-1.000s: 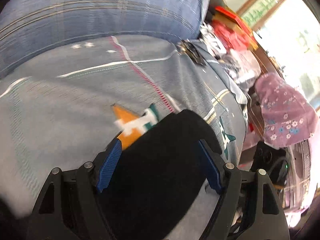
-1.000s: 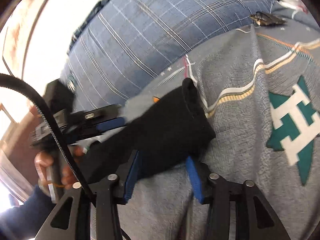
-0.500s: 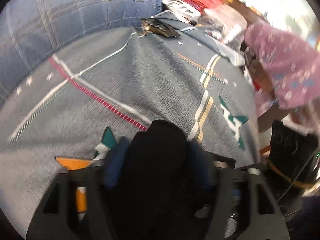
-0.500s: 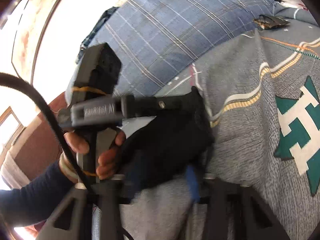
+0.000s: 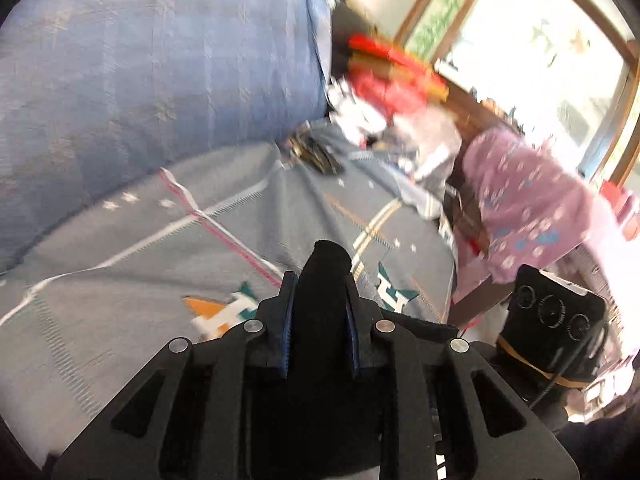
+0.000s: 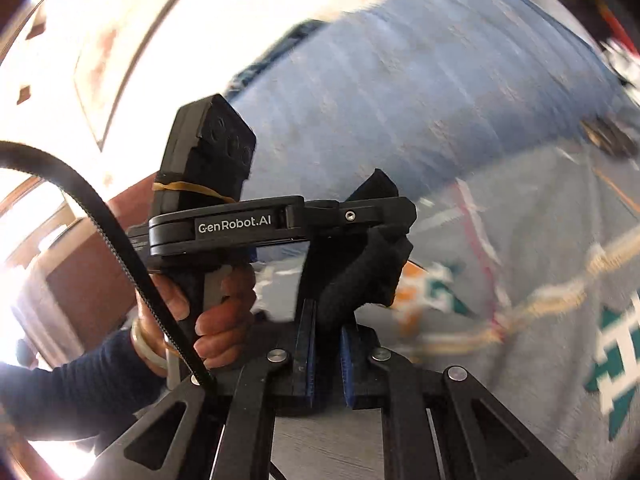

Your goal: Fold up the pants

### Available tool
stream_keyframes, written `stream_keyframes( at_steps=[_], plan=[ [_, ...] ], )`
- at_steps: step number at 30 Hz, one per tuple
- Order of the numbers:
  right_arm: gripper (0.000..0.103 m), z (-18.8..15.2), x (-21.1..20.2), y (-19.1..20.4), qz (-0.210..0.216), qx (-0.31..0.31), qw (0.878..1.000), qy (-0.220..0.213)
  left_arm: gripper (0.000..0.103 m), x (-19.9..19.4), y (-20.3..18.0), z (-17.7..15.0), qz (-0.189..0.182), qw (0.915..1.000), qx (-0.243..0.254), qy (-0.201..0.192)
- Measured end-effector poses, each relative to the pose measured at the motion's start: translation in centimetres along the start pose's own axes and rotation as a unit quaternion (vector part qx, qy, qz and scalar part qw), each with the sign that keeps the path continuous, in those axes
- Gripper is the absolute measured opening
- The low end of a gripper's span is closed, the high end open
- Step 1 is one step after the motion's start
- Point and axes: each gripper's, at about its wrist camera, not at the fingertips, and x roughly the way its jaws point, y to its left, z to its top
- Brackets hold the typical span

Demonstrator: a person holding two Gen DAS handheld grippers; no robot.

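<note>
Gripper on soft black pants

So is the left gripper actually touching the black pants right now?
Touching. In the left wrist view the left gripper has its closing blue pads pressed against both sides of the black pants, with no gap showing.

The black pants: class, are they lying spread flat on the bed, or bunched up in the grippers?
Bunched: the black pants are pinched between both the closing left gripper and the right gripper.

Pants sit between the left gripper fingers, above the bedspread; pillow at 11 o'clock, draped cloth at 2.
</note>
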Motion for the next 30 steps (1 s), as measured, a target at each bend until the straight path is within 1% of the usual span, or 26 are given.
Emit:
stream_keyframes(
  at_steps=[2, 3, 5, 6, 7, 8, 9, 10, 11, 13, 14, 15, 16, 17, 19, 21, 22, 24, 26, 27, 29, 30],
  plan=[
    [0.010, 0.5, 1.3, 2.1, 0.026, -0.019, 0.999, 0.010, 0.019, -3.5, 1.3, -1.1, 0.006, 0.9993, -0.028, -0.023],
    [0.010, 0.5, 2.3, 3.3, 0.041, -0.031, 0.998, 0.019, 0.020, -4.9, 2.2, -1.8, 0.015, 0.9985, -0.043, -0.030],
    [0.010, -0.2, 5.1, 5.7, 0.065, -0.051, 0.996, 0.043, 0.022, -7.7, 4.4, -3.9, 0.053, 0.9942, -0.083, -0.042],
    [0.010, -0.6, 6.5, 6.4, 0.073, -0.055, 0.994, 0.058, 0.024, -9.1, 5.8, -5.3, 0.078, 0.9897, -0.112, -0.044],
    [0.010, -1.4, 8.1, 7.0, 0.079, -0.058, 0.992, 0.075, 0.032, -10.6, 7.4, -7.0, 0.109, 0.9820, -0.147, -0.044],
    [0.010, -2.3, 10.0, 7.7, 0.086, -0.060, 0.990, 0.096, 0.040, -12.0, 8.8, -8.5, 0.129, 0.9740, -0.180, -0.045],
    [0.010, -3.7, 12.3, 8.3, 0.096, -0.060, 0.985, 0.127, 0.045, -13.1, 9.7, -9.7, 0.138, 0.9672, -0.208, -0.048],
    [0.010, -5.1, 14.4, 8.9, 0.099, -0.062, 0.980, 0.161, 0.054, -14.3, 10.5, -11.1, 0.141, 0.9605, -0.234, -0.055],
    [0.010, -6.6, 16.1, 9.6, 0.089, -0.069, 0.975, 0.191, 0.056, -15.8, 11.4, -12.8, 0.140, 0.9515, -0.265, -0.068],
    [0.014, -8.1, 18.1, 10.2, 0.079, -0.076, 0.965, 0.237, 0.056, -17.6, 11.7, -14.9, 0.136, 0.9437, -0.289, -0.086],
    [0.016, -8.1, 17.7, 10.7, 0.078, -0.084, 0.967, 0.228, 0.059, -18.5, 11.5, -15.7, 0.139, 0.9408, -0.294, -0.096],
    [0.020, -7.7, 17.2, 10.8, 0.086, -0.083, 0.967, 0.224, 0.061, -19.1, 11.3, -16.4, 0.144, 0.9383, -0.296, -0.107],
    [0.025, -7.2, 16.6, 10.7, 0.094, -0.075, 0.968, 0.221, 0.063, -19.4, 11.3, -16.8, 0.146, 0.9368, -0.298, -0.113],
    [0.028, -6.4, 15.5, 10.4, 0.091, -0.065, 0.971, 0.211, 0.063, -19.5, 11.1, -17.2, 0.145, 0.9353, -0.300, -0.119],
    [0.044, -4.7, 13.4, 9.8, 0.073, -0.055, 0.980, 0.176, 0.063, -19.2, 11.0, -17.6, 0.137, 0.9342, -0.305, -0.123],
    [0.051, -3.6, 11.1, 8.7, 0.068, -0.040, 0.986, 0.146, 0.063, -18.6, 10.9, -18.1, 0.129, 0.9312, -0.318, -0.124],
    [0.051, -3.2, 10.3, 8.1, 0.059, -0.032, 0.988, 0.137, 0.063, -18.2, 10.8, -18.1, 0.132, 0.9303, -0.321, -0.119],
    [0.051, -3.0, 9.3, 6.5, 0.024, -0.022, 0.991, 0.128, 0.063, -17.3, 9.9, -18.1, 0.162, 0.9302, -0.312, -0.105],
    [0.051, -3.3, 9.6, 5.0, -0.022, -0.005, 0.990, 0.138, 0.063, -16.6, 9.3, -18.3, 0.195, 0.9288, -0.301, -0.094],
    [0.051, -3.4, 10.0, 4.4, -0.035, 0.006, 0.989, 0.141, 0.063, -16.0, 9.0, -18.4, 0.213, 0.9286, -0.293, -0.082],
    [0.051, -3.7, 11.1, 2.9, -0.035, 0.027, 0.988, 0.145, 0.063, -14.7, 9.0, -18.8, 0.245, 0.9254, -0.284, -0.057],
    [0.051, -3.8, 11.6, 2.7, -0.035, 0.035, 0.988, 0.148, 0.063, -14.0, 9.4, -19.2, 0.253, 0.9223, -0.289, -0.046]
  ],
)
